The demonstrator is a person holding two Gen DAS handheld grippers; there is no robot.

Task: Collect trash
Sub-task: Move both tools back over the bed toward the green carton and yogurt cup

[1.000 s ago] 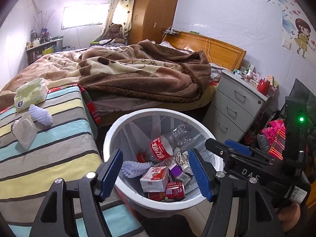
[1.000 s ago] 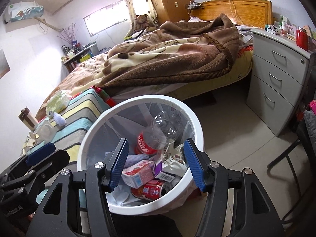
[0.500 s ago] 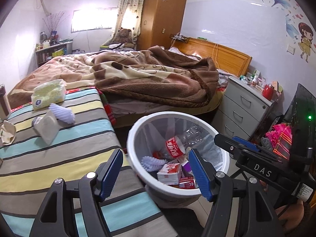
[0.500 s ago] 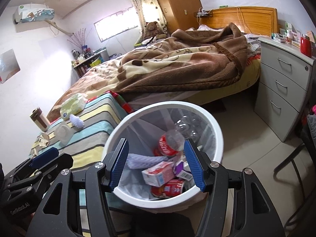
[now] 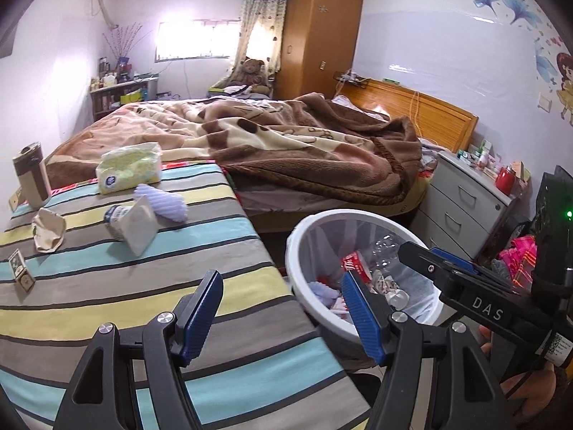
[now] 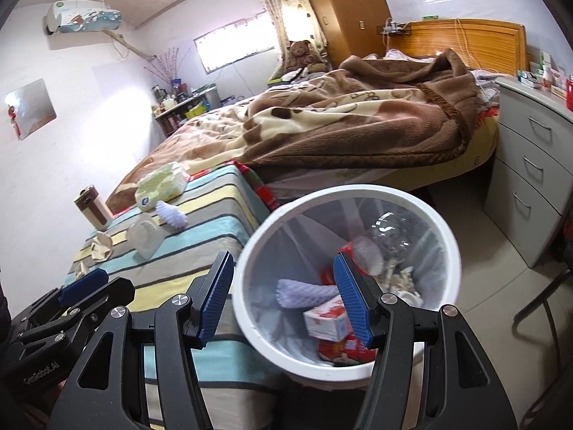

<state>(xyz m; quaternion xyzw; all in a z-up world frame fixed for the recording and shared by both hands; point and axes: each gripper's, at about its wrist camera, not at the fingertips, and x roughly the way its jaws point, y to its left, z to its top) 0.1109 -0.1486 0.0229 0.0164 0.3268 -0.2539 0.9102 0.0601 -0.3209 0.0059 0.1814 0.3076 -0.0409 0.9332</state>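
Trash lies on the striped table (image 5: 107,297): a foam sleeve (image 5: 164,202), a crumpled cup (image 5: 48,229), a clear bag (image 5: 138,224). Beside it, the bin (image 6: 426,211) is part full. Both grippers, left (image 5: 281,315) and right (image 6: 283,297), hang empty, fingers apart. Light pieces could slip or skid off the edge.

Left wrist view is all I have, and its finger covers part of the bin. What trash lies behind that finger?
Observer: A red-and-white carton lies in the bin, next to a pale purple foam sleeve.
Operator: I see the right gripper only side-on. Is it carrying anything?
Observer: No. The right gripper is open and empty, framing the bin's near rim.
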